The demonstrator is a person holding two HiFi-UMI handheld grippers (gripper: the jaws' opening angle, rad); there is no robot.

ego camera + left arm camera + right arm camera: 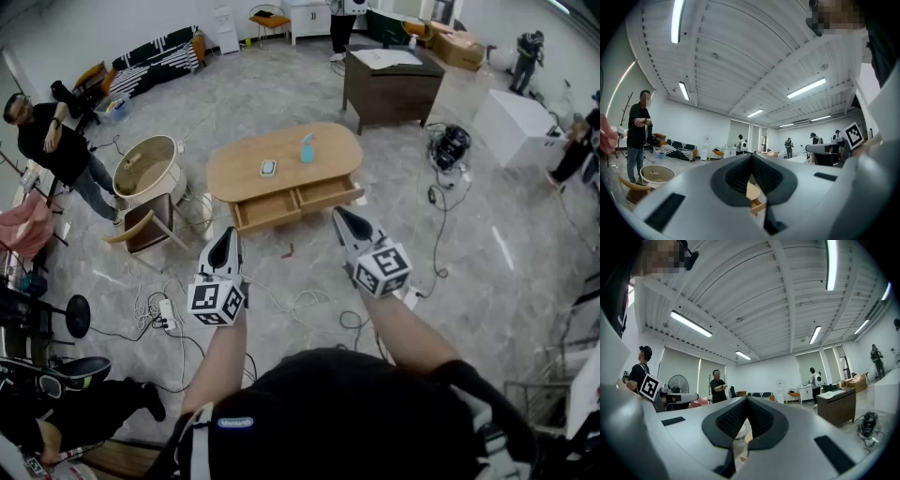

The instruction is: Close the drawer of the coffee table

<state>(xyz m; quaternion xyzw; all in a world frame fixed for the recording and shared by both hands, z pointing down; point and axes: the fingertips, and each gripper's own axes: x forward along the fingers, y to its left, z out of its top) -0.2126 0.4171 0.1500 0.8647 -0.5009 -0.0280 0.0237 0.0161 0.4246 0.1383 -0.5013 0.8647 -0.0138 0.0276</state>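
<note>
The coffee table (281, 159) has an oval wooden top and stands on the floor ahead of me. Both of its front drawers are pulled out: the left drawer (265, 208) and the right drawer (328, 192). A blue spray bottle (307, 148) and a small flat object (268, 168) rest on the top. My left gripper (225, 236) is shut and empty, held in the air short of the left drawer. Also shut and empty, my right gripper (339, 216) hovers just in front of the right drawer. Light wood of the table (754, 197) shows below the closed jaws in the left gripper view.
A dark cabinet (392, 84) stands behind the table. At the left are a round wooden tub (147, 167) and a chair (145, 225). Cables and a power strip (169, 314) lie on the floor near my feet. A person (56, 141) stands at far left.
</note>
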